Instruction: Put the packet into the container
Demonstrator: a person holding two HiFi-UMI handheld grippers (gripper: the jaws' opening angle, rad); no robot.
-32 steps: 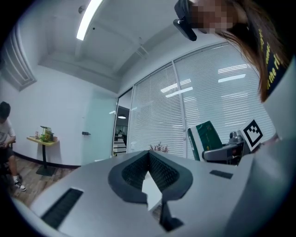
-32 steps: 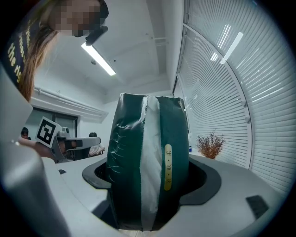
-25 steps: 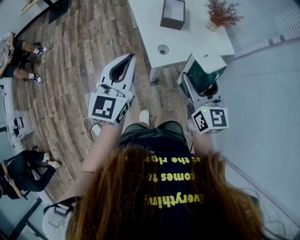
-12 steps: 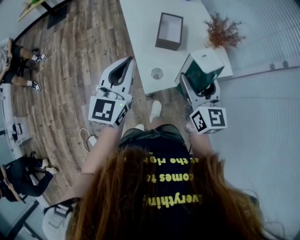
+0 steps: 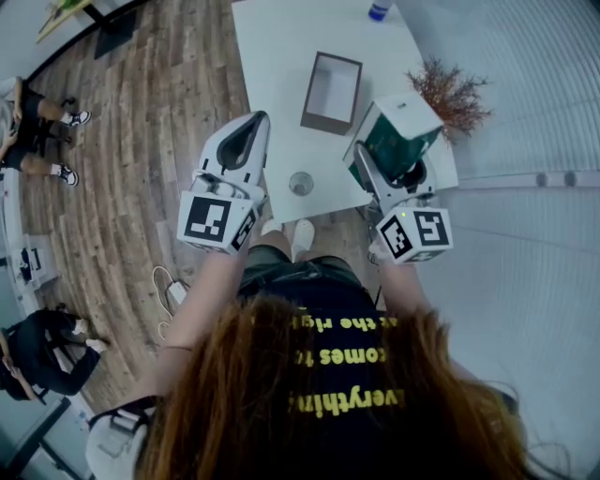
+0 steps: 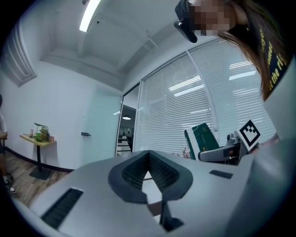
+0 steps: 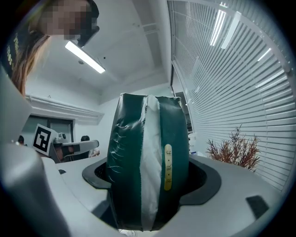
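A green and white packet (image 5: 401,131) (image 7: 148,162) stands upright between the jaws of my right gripper (image 5: 386,164), which is shut on it above the near right edge of the white table (image 5: 281,56). An open rectangular box container (image 5: 331,92) with dark walls and a pale inside sits on the table, ahead and left of the packet. My left gripper (image 5: 246,141) hovers at the table's near left edge with its jaws closed together and nothing in them. In the left gripper view the packet (image 6: 202,137) shows off to the right.
A small round glass (image 5: 301,183) sits near the table's front edge between the grippers. A dried red-brown plant (image 5: 448,92) stands at the table's right corner, a blue-capped item (image 5: 379,9) at the far edge. People sit on the wooden floor at left (image 5: 42,117).
I have stepped toward the table: it, the box and the glass have slid nearer in view, and both grippers now reach over its near edge. The packet stays gripped.
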